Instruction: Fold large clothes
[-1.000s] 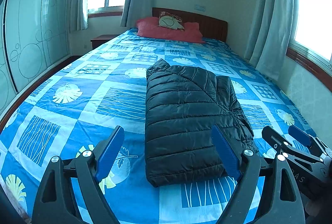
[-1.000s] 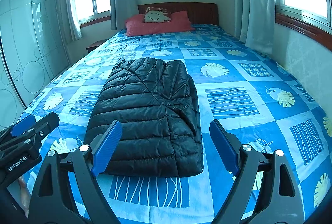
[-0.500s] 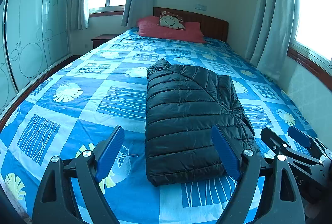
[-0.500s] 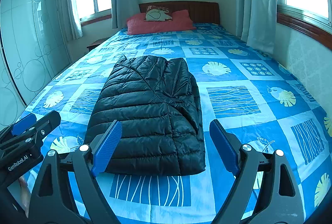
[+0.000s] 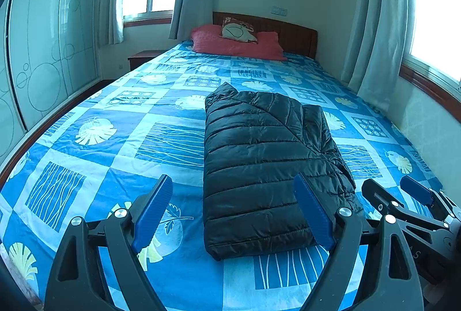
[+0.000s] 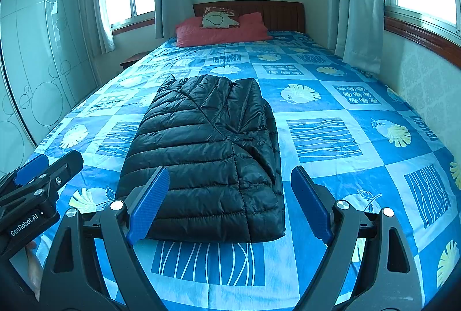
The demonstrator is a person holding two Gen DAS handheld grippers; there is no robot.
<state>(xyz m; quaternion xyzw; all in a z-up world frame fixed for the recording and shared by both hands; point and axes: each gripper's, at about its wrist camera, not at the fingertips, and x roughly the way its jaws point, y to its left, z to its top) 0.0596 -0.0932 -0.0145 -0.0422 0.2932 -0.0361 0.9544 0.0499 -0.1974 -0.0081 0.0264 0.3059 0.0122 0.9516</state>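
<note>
A black quilted puffer jacket (image 5: 259, 167) lies folded into a long rectangle on the blue patterned bed sheet (image 5: 100, 167), its length running toward the headboard. My left gripper (image 5: 233, 184) hovers open just short of the jacket's near edge, with nothing between its blue pads. In the right wrist view the same jacket (image 6: 207, 144) sits slightly left of centre. My right gripper (image 6: 230, 175) is open and empty, also short of the near hem. Each gripper shows in the other's view: the right one (image 5: 387, 185) at the right, the left one (image 6: 57, 159) at the left.
Red pillows (image 5: 230, 44) and a small patterned cushion (image 5: 237, 30) lie at the wooden headboard (image 5: 294, 37). A glass-fronted wardrobe (image 5: 43, 51) runs along the left, a wall with curtains (image 5: 371, 23) along the right. A nightstand (image 5: 144, 56) stands far left. A hand (image 6: 31, 267) shows below the left gripper.
</note>
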